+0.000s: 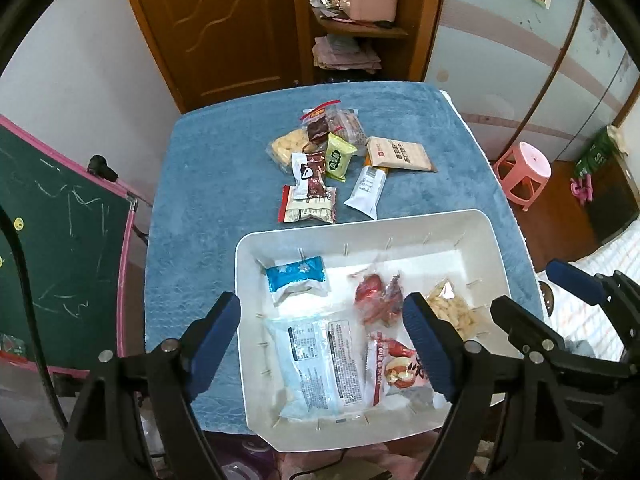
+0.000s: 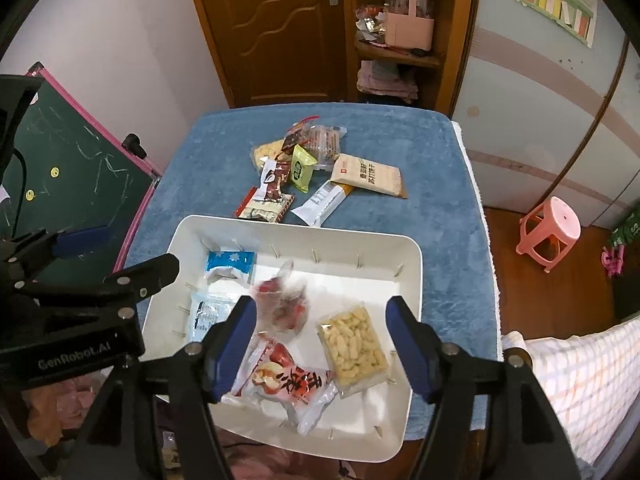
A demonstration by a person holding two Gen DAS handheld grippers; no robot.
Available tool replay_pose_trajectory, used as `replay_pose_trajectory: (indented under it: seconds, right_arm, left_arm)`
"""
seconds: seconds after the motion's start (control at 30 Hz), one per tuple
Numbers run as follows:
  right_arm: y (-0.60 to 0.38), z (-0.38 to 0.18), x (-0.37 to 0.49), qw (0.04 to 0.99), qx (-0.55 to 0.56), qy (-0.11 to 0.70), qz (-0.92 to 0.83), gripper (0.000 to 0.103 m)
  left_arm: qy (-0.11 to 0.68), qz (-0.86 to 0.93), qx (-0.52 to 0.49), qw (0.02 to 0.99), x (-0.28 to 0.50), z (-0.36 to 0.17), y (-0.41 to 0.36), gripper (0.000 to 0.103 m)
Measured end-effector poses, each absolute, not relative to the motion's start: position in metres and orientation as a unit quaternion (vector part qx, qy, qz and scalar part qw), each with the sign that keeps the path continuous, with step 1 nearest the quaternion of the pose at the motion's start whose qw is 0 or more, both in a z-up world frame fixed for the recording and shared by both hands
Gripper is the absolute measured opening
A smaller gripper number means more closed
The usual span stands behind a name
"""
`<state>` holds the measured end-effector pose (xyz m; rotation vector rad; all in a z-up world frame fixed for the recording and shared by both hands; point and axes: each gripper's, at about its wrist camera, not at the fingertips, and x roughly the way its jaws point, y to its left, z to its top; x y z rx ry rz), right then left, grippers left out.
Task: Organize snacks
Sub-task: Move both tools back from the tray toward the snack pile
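A white bin [image 1: 494, 252] [image 2: 414, 276] sits at the near edge of the blue-covered table. It holds a blue packet [image 1: 296, 278], a pale blue pack [image 1: 316, 368], red candies [image 1: 378, 298] [image 2: 284, 304], a red-and-white packet [image 2: 292, 384] and a puffed-snack bag [image 2: 354, 346]. A pile of loose snacks [image 1: 332, 160] [image 2: 304, 168] lies mid-table beyond the bin. My left gripper [image 1: 324, 344] is open and empty above the bin's left half. My right gripper [image 2: 320, 344] is open and empty above its right half, and it also shows in the left wrist view [image 1: 536, 300].
A green chalkboard [image 1: 60, 240] leans left of the table. A pink stool [image 2: 550, 232] stands on the floor to the right. A wooden door and a shelf with a pink basket [image 2: 408, 26] are behind the table.
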<state>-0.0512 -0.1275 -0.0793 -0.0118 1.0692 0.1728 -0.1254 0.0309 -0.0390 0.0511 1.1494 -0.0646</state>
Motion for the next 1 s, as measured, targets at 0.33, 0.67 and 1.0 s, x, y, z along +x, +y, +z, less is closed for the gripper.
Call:
replay_pose_trajectory:
  seconds: [0.33,0.67,1.0]
  right_arm:
    - [-0.1243,-0.0799,-0.052,0.854,-0.009,0.514,0.085,0.068]
    - [-0.1204,-0.0807,-0.0526,0.853,-0.014,0.515,0.089,0.068]
    - [-0.1173,-0.0817,-0.0505,0.851,-0.014,0.516,0.093,0.068]
  left_arm:
    - [0.531,-0.026,0.039,0.846,-0.1264,-0.0344,0.0272,0.082]
    - [0.526,-0.029,0.049,0.849,-0.1279,-0.0334,0.0223,0.082]
    - [0.529,-0.023,0.049,0.847,-0.1248,-0.0376,0.0269,0.083]
